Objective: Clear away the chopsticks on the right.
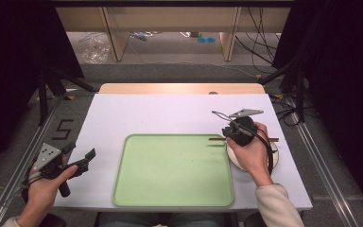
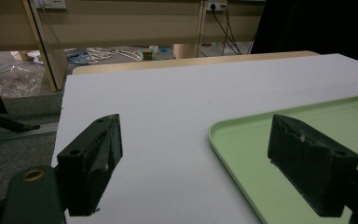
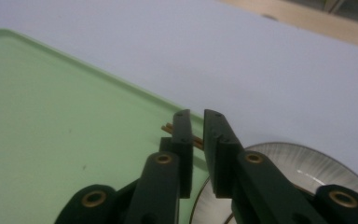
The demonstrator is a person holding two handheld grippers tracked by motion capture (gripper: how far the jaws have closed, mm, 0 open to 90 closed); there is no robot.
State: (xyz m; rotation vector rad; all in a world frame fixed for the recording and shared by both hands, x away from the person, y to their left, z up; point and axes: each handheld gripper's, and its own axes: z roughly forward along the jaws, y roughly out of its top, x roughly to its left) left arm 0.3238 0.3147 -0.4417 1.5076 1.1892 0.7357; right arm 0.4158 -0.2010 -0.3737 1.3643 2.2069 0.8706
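High view: the right gripper holds brown chopsticks level over the green tray's right rim, above a white dish; the left gripper rests wide open, empty.

Right gripper view: jaws nearly closed, clamping the chopsticks crosswise near the tips.

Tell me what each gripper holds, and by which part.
The right gripper is shut on the chopsticks, gripped somewhere along their middle, above the white plate. The left gripper is open and holds nothing.
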